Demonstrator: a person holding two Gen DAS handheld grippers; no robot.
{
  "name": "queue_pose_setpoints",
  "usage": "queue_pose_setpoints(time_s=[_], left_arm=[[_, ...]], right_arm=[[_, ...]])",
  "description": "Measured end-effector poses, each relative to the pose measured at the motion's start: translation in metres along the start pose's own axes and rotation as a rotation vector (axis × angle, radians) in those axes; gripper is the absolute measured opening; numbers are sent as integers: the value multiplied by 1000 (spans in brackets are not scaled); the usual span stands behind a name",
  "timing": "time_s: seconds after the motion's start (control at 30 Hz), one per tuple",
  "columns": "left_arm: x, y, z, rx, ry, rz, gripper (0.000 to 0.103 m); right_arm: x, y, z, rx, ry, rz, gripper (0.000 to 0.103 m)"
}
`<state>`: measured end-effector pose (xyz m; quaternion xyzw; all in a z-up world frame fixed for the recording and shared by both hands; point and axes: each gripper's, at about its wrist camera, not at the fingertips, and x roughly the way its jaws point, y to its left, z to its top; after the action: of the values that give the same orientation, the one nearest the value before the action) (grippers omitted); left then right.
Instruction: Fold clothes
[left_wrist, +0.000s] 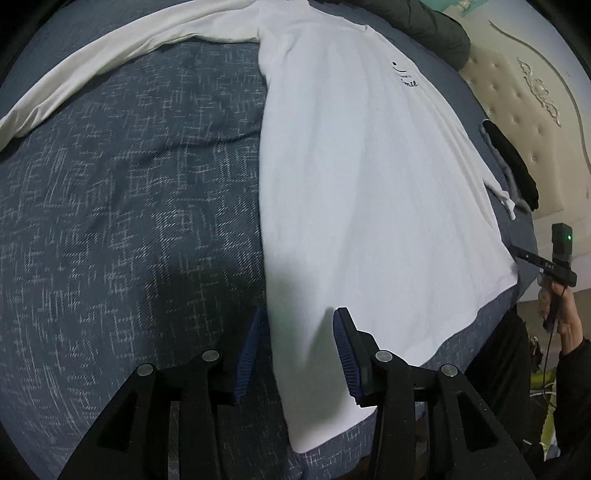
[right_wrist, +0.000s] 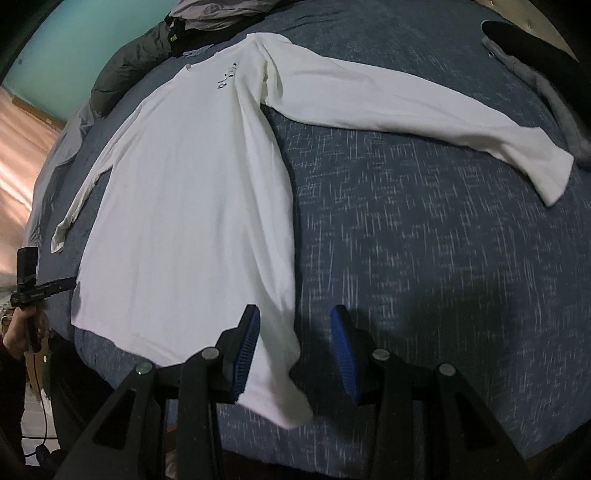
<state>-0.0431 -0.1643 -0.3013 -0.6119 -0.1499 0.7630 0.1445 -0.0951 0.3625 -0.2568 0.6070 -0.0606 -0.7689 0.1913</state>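
While I hover both tools at the near edge of the bed (left_wrist: 110, 203), the white long-sleeved shirt (left_wrist: 351, 166) lies flat on the blue cover, print up, one sleeve flung out sideways, the other along its body. My left gripper (left_wrist: 295, 350) gapes wide over one hem corner, my right gripper (right_wrist: 293, 350) equally wide over the other; neither pinches cloth. It looks thin, limp, light, so I'd take corners or shoulder seams. Collar's hard to make out beside the dark bundle (right_wrist: 125, 62)
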Motion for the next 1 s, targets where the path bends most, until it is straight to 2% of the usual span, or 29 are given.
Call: queue_pose_setpoints(time_s=[0.13, 0.17, 0.23, 0.3, 0.33, 0.5, 0.6, 0.73, 0.9, 1.0], left_arm=[[-3, 0, -8, -8, 1, 2, 45], [-3, 0, -10, -10, 1, 2, 45], [-5, 0, -13, -15, 2, 3, 45], [-7, -1, -16, -15, -3, 3, 45], [-9, -1, -17, -16, -6, 3, 45], [-17, 4, -15, -12, -15, 2, 45], [-20, 4, -17, -8, -15, 1, 45], [-16, 0, -19, -8, -11, -3, 45], [-12, -7, -23, 1, 0, -7, 45], [-13, -9, -22, 2, -3, -12, 46]], right_arm=[[1, 1, -13, -10, 35, 20, 39], [2, 2, -16, -17, 40, 20, 35], [1, 3, -22, -27, 38, 17, 16], [-3, 4, -27, -35, 27, 22, 6], [-7, 4, -30, -41, 14, 18, 4], [-39, 4, -40, -77, -88, -21, 3], [-46, 4, -47, -112, -106, -46, 3], [-22, 6, -51, -145, -33, -75, 3], [-2, 2, -53, -118, 22, -54, 5], [-5, -5, -51, -77, 18, -69, 9]])
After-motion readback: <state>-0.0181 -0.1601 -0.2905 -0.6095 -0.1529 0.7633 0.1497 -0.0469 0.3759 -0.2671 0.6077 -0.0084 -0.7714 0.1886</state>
